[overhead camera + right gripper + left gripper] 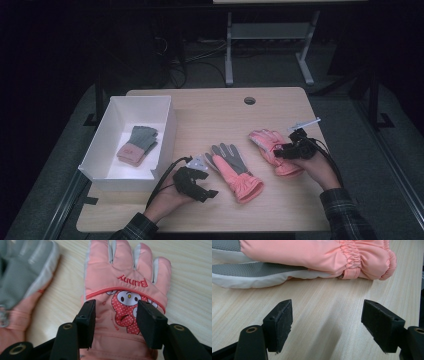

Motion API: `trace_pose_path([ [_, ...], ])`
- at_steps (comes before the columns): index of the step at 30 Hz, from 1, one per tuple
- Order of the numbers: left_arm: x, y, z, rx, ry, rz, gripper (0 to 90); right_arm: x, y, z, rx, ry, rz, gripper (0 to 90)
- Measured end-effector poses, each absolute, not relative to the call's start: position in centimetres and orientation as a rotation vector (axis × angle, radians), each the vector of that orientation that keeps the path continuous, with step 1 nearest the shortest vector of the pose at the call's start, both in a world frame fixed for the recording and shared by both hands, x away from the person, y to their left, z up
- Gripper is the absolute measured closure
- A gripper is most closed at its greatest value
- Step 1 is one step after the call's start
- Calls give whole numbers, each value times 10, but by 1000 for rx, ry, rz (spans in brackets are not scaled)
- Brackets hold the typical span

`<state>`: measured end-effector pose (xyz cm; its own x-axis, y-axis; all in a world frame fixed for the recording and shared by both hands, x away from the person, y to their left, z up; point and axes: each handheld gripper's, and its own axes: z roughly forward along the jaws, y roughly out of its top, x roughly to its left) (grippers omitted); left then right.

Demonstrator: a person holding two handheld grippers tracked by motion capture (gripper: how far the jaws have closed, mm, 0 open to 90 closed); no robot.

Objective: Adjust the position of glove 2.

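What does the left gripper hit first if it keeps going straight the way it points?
Probably the peach-pink padded glove lying palm up with a grey palm. It lies straight ahead of the open left gripper, across a bare stretch of the light wooden table. The gap's depth is hard to judge.

We cannot read the bunny glove's (125,290) cuff, cut off below; the right gripper (295,145) hides its middle from above.

A lab or test room: a lone wooden table (280,107) under bright light, dark floor around, loose cables (200,52) and a metal frame (270,35) at the frame's top.
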<state>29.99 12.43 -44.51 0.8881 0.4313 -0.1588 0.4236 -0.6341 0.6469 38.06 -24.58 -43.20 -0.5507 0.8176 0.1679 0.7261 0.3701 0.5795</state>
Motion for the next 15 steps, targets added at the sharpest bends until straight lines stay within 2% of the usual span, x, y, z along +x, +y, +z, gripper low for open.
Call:
trace_pose_path([
  [7,300,123,-447,2328,620,2,250,382,-238,-446,1379,2487,867,579],
  [15,300,123,-447,2328,626,4,250,380,-237,-448,1345,2472,873,819],
])
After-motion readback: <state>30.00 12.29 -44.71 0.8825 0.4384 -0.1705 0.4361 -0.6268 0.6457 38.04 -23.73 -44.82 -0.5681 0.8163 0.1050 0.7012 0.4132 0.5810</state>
